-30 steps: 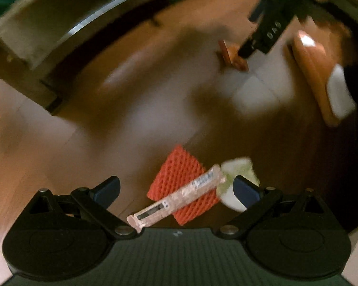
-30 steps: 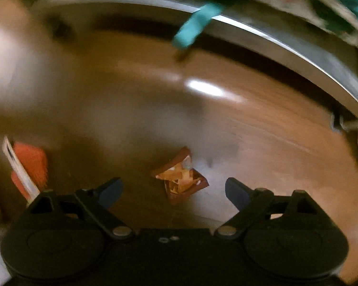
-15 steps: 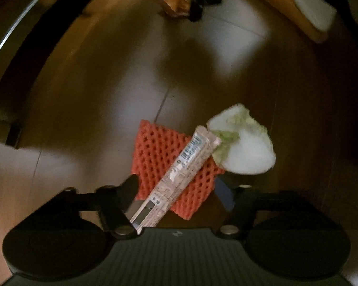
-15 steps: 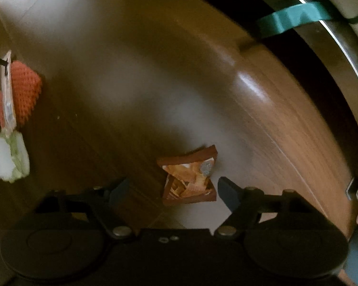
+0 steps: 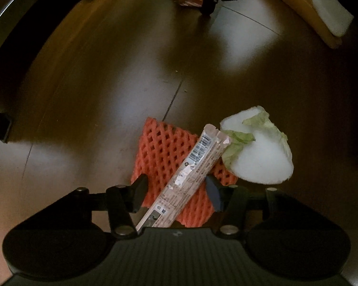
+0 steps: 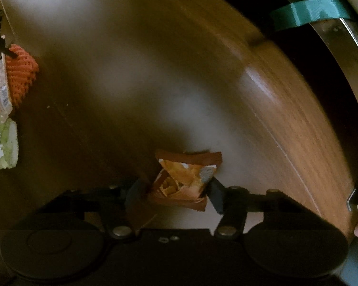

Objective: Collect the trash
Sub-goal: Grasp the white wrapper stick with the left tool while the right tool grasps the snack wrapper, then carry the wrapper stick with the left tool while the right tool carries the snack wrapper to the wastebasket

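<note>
Left gripper [image 5: 176, 190] jaws just closing, straddling long pink barcoded stick wrapper [image 5: 191, 171], print unreadable, atop orange foam mesh sleeve [image 5: 164, 147]; contact unclear. White-green cabbage scrap [image 5: 257, 155] just beside. Right gripper [image 6: 176, 191] jaws closing around crumpled brown-orange snack packet [image 6: 186, 178], right pad touching. All on wooden floor [image 5: 107, 83].

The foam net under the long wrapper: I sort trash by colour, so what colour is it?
Orange-red foam net, with a diamond mesh pattern; clearest in the left wrist view.

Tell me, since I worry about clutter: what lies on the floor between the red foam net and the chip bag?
Nothing: in the right wrist view, the floor between the net and the chip bag is bare.
</note>
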`<action>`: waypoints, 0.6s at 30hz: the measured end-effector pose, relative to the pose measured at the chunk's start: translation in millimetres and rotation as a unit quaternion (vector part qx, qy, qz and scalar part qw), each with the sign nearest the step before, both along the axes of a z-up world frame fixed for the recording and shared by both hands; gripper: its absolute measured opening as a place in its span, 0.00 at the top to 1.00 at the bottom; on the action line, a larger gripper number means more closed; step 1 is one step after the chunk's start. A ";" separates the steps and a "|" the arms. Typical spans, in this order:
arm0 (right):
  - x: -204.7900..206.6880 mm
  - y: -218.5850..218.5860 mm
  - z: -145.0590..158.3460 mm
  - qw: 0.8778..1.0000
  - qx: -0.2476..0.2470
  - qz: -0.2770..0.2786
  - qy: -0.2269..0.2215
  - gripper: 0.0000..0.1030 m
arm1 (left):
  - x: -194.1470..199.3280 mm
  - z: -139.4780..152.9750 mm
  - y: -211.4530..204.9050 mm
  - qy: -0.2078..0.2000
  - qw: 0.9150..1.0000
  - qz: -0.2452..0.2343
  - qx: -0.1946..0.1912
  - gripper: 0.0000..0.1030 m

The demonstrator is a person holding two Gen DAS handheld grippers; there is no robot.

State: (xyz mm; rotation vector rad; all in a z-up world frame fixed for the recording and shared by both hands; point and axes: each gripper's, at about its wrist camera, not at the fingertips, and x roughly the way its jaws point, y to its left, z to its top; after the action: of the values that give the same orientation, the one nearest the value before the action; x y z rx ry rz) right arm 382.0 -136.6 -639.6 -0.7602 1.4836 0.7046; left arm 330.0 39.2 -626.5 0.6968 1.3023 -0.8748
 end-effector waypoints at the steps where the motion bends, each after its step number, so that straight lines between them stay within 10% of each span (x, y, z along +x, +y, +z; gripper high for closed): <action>1: 0.1 0.9 0.3 1.000 0.002 0.000 0.002 0.47 | 1.2 1.0 1.6 0.001 1.000 0.006 -0.001 0.54; 7: -0.4 -1.0 2.4 1.000 0.000 -0.006 0.006 0.61 | 18.7 2.5 10.2 0.014 0.997 0.076 -0.011 0.77; 18: -9.1 -5.2 48.5 0.999 0.004 -0.032 -0.007 0.72 | 28.5 40.8 26.1 0.036 0.984 0.168 -0.050 0.81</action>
State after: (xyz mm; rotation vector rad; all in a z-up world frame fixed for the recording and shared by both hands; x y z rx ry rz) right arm 372.9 -141.8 -591.1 -0.7076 1.4857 0.6562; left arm 358.5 65.3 -585.7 0.3535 1.3814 -0.6879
